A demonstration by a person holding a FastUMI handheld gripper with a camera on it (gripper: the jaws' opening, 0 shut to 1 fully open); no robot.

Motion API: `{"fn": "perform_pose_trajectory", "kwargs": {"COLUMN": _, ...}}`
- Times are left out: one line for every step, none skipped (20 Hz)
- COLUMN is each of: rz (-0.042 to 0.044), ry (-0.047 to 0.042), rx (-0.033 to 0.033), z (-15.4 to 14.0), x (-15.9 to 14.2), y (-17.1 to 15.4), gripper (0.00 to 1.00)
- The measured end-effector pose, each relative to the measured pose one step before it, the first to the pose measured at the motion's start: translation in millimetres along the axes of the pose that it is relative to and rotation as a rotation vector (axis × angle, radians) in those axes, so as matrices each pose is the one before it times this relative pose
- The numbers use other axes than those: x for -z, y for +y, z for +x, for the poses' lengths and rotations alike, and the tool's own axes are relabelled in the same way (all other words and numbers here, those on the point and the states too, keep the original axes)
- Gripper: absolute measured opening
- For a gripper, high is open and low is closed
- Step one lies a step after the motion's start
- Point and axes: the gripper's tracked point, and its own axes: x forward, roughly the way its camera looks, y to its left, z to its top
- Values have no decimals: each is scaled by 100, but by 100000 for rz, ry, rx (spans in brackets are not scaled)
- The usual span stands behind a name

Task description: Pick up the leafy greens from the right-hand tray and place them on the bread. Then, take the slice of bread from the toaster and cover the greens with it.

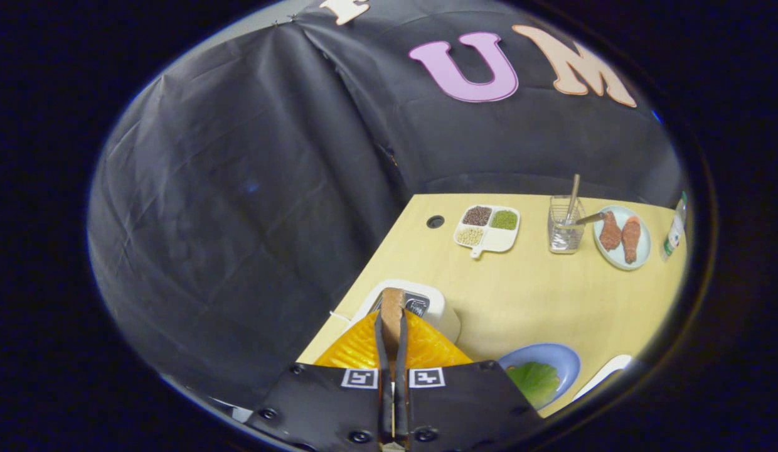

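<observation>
Gripper view: claw (pixel 392 351) clamped on slice of bread (pixel 392 307), held edge-on between both fingers, just above toaster (pixel 426 307). Right of toaster, blue plate (pixel 568 361) carrying leafy greens (pixel 534 380). Beyond toaster on table (pixel 539 295): divided tray (pixel 489 226) of beans and grains, clear cup (pixel 564 232) with sticks, pale plate (pixel 640 248) bearing two drumsticks (pixel 620 235).
</observation>
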Motion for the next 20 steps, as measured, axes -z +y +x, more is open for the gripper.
{"fn": "perform_pose_trajectory", "kwargs": {"rz": 1043, "ry": -535, "rx": -497, "z": -420, "x": -44, "y": -290, "gripper": 4}}
{"fn": "perform_pose_trajectory", "kwargs": {"rz": 950, "ry": -186, "rx": -451, "z": -320, "x": 46, "y": -253, "gripper": 4}}
{"fn": "perform_pose_trajectory", "kwargs": {"rz": 1689, "ry": 18, "rx": -1368, "z": -402, "x": 65, "y": -47, "gripper": 4}}
{"fn": "perform_pose_trajectory", "kwargs": {"rz": 1578, "ry": 37, "rx": -1260, "z": -368, "x": 25, "y": 29, "gripper": 4}}
{"fn": "perform_pose_trajectory", "kwargs": {"rz": 557, "ry": -525, "rx": -88, "z": -481, "x": -77, "y": -305, "gripper": 4}}
{"fn": "perform_pose_trajectory", "kwargs": {"rz": -246, "ry": -531, "rx": 544, "z": -306, "x": -110, "y": -664, "gripper": 4}}
{"fn": "perform_pose_trajectory", "kwargs": {"rz": 70, "ry": -334, "rx": 213, "z": -363, "x": 153, "y": -464, "gripper": 4}}
{"fn": "perform_pose_trajectory", "kwargs": {"rz": 547, "ry": -605, "rx": 179, "z": -299, "x": 81, "y": -415, "gripper": 4}}
{"fn": "perform_pose_trajectory", "kwargs": {"rz": 466, "ry": -239, "rx": 651, "z": -360, "x": 304, "y": -586, "gripper": 4}}
{"fn": "perform_pose_trajectory", "kwargs": {"rz": 699, "ry": -83, "rx": 950, "z": -169, "x": 250, "y": -719, "gripper": 4}}
{"fn": "perform_pose_trajectory", "kwargs": {"rz": 1011, "ry": 282, "rx": 1126, "z": -308, "x": 572, "y": -884, "gripper": 4}}
{"fn": "perform_pose_trajectory", "kwargs": {"rz": 537, "ry": 273, "rx": 721, "z": -164, "x": 698, "y": -695, "gripper": 4}}
{"fn": "perform_pose_trajectory", "kwargs": {"rz": 867, "ry": 296, "rx": 895, "z": -174, "x": 446, "y": -871, "gripper": 4}}
{"fn": "perform_pose_trajectory", "kwargs": {"rz": 673, "ry": 664, "rx": 557, "z": -95, "x": 589, "y": -747, "gripper": 4}}
{"fn": "perform_pose_trajectory", "kwargs": {"rz": 390, "ry": 201, "rx": 716, "z": -164, "x": 530, "y": -781, "gripper": 4}}
{"fn": "perform_pose_trajectory", "kwargs": {"rz": 184, "ry": 353, "rx": 921, "z": -84, "x": 542, "y": -800, "gripper": 4}}
{"fn": "perform_pose_trajectory", "kwargs": {"rz": 541, "ry": 537, "rx": 809, "z": 47, "x": 617, "y": -648, "gripper": 4}}
{"fn": "perform_pose_trajectory", "kwargs": {"rz": 890, "ry": 561, "rx": 425, "z": 81, "x": 532, "y": -570, "gripper": 4}}
{"fn": "perform_pose_trajectory", "kwargs": {"rz": 1211, "ry": 377, "rx": 255, "z": -94, "x": 535, "y": -498, "gripper": 4}}
{"fn": "perform_pose_trajectory", "kwargs": {"rz": 896, "ry": 304, "rx": 529, "z": 20, "x": 339, "y": -656, "gripper": 4}}
